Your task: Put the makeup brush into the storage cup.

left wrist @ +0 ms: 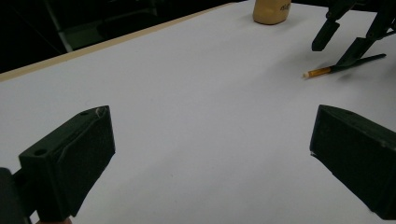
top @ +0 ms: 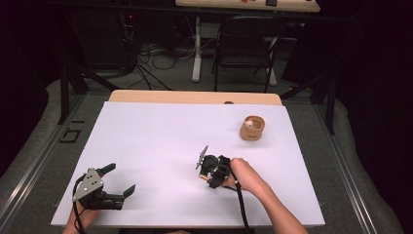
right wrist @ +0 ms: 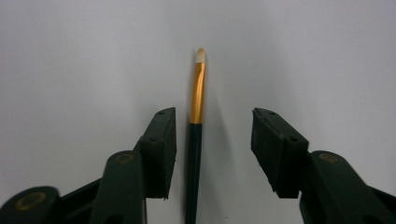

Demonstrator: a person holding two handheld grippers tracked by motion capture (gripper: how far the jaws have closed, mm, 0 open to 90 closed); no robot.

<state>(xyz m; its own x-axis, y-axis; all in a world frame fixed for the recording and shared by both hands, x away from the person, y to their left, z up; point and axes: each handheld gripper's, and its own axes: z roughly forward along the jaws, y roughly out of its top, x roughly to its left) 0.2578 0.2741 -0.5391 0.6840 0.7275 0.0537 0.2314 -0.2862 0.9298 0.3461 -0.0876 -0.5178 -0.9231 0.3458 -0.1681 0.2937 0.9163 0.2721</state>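
Observation:
A thin paintbrush (right wrist: pixel 196 107) with a dark handle, gold ferrule and pale tip lies flat on the white sheet (top: pixel 160 136). My right gripper (right wrist: pixel 214 121) points down over it, open, with a jaw on each side of the handle; the brush lies nearer the left jaw and is not gripped. From the left gripper view the paintbrush (left wrist: pixel 322 71) lies under the right gripper (left wrist: pixel 343 44). The high view shows the right gripper (top: pixel 207 179) near the sheet's middle front, held by a hand. My left gripper (top: pixel 120 179) (left wrist: pixel 212 121) stands wide open at the front left, holding nothing.
A small round wooden cup (top: pixel 252 128) (left wrist: pixel 272 10) stands on the sheet at the back right. The wooden table edge (top: pixel 195 96) runs along the far side. A dark chair (top: pixel 246 44) and cables are on the floor beyond.

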